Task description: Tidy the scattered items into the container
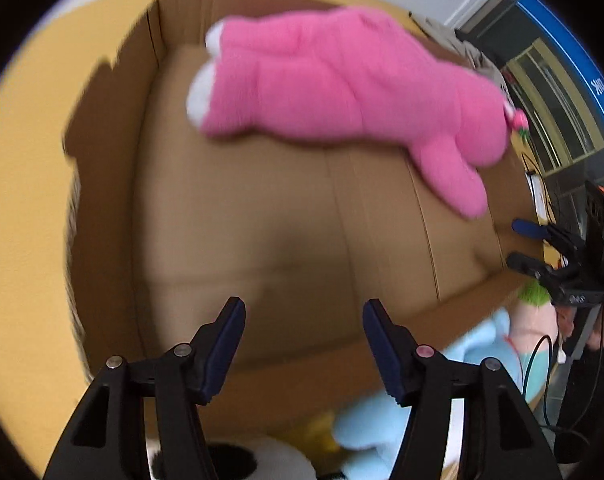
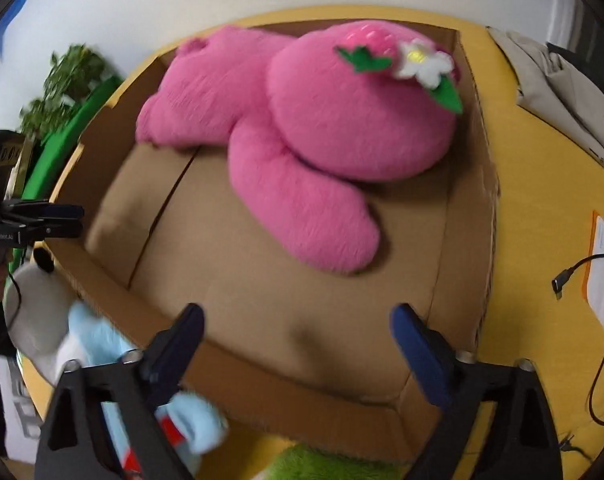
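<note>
A big pink plush bear [image 1: 342, 84] lies inside the open cardboard box [image 1: 261, 220], against its far side; it also shows in the right wrist view [image 2: 322, 136], with a flower on its head. My left gripper [image 1: 304, 344] is open and empty above the box's near rim. My right gripper [image 2: 297, 356] is open and empty over the box [image 2: 261, 288], and it shows at the right edge of the left wrist view [image 1: 520, 244]. A light blue plush [image 1: 374, 428] lies outside the box; it also shows in the right wrist view [image 2: 113, 360].
The box stands on a yellow table [image 2: 542, 184]. A white and black plush [image 1: 269, 460], a green-haired plush [image 1: 536, 312] and a grey-white plush [image 2: 33, 312] lie by the near rim. A beige bag [image 2: 562, 92], paper and cable [image 2: 598, 272] lie right.
</note>
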